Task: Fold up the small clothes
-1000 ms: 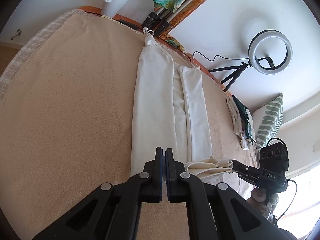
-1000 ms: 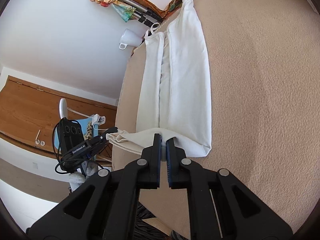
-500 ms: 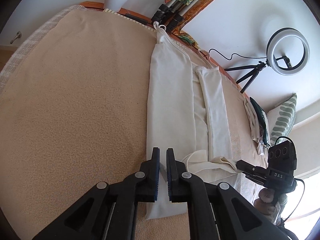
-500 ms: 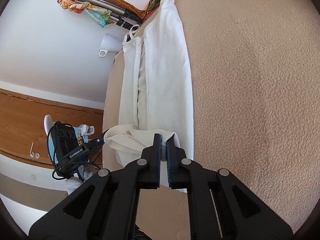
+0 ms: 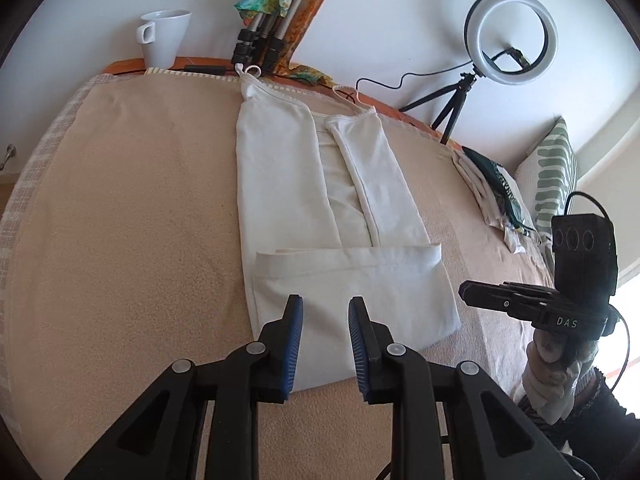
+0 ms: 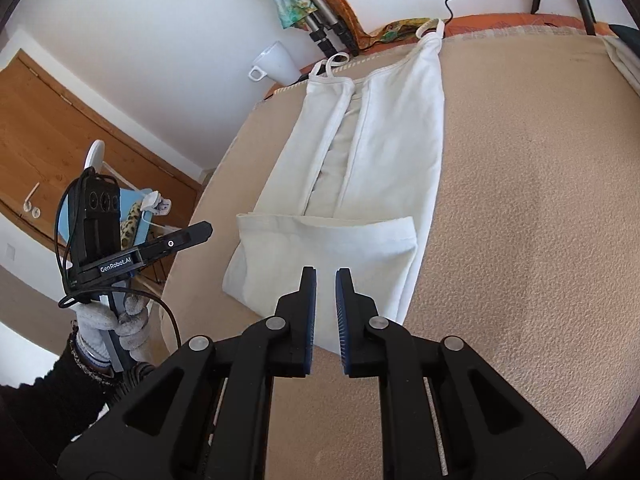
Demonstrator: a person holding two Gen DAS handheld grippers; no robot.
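The left hand-held gripper (image 5: 325, 306) hangs over the near end of the white camisole (image 5: 320, 200) with its blue-padded jaws parted by a clear gap and nothing between them. The pads sit above the cloth; whether they touch it cannot be told. The camisole lies lengthwise on the beige blanket (image 5: 120, 220), its two long sides folded in toward the middle and its bottom hem turned up into a band across the body. Its straps reach the far edge, near a white mug (image 5: 166, 36) and a ring light (image 5: 512, 36). To the right, a striped cushion (image 5: 554, 172) rests beside a small pile of clothes (image 5: 494, 200). The right hand-held gripper (image 6: 325, 280) is open more narrowly and empty, poised over the folded hem's near right corner.
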